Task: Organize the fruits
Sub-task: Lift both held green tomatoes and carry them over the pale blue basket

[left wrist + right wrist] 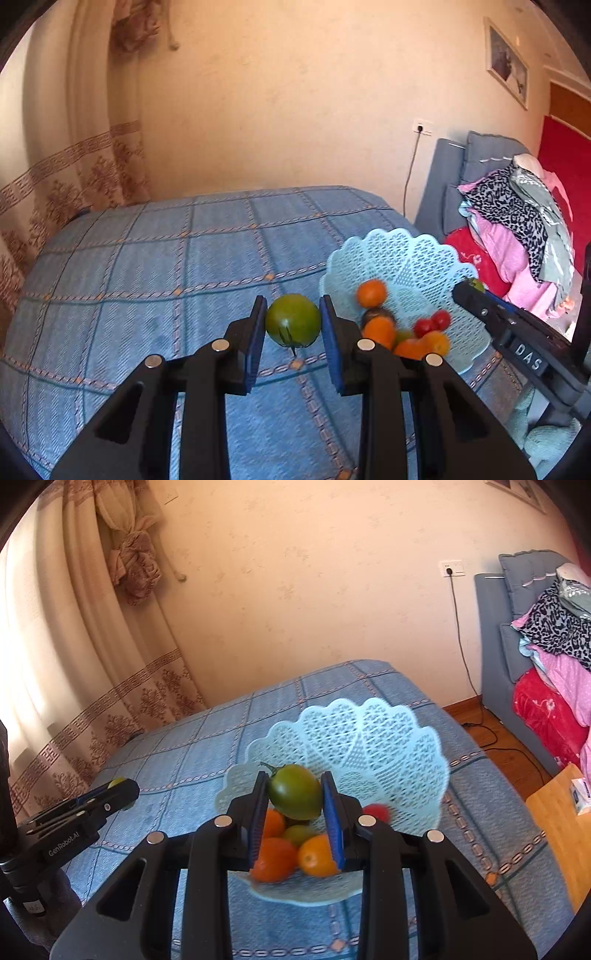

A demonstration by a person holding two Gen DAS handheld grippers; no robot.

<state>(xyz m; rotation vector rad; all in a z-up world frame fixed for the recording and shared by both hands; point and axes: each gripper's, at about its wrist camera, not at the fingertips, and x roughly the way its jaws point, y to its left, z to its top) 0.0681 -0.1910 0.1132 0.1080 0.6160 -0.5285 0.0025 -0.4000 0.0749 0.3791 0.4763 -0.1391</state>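
Observation:
A pale blue lattice basket (413, 266) (373, 734) stands on the blue checked bedspread and holds orange fruits (275, 858) and small red tomatoes (432, 323). My left gripper (293, 319) is shut on a green tomato (293, 321), held above the bedspread just left of the basket. My right gripper (295, 794) is shut on another green tomato (295, 792), held over the basket's fruit pile. The right gripper shows in the left wrist view (469, 290) at the basket's right rim. The left gripper shows in the right wrist view (122, 788) at the far left.
The bedspread (166, 277) covers the surface to the left of the basket. A grey headboard with piled clothes (517, 206) stands at the right. A wooden side table (561, 830) sits at the right edge. Curtains (92, 627) hang on the left.

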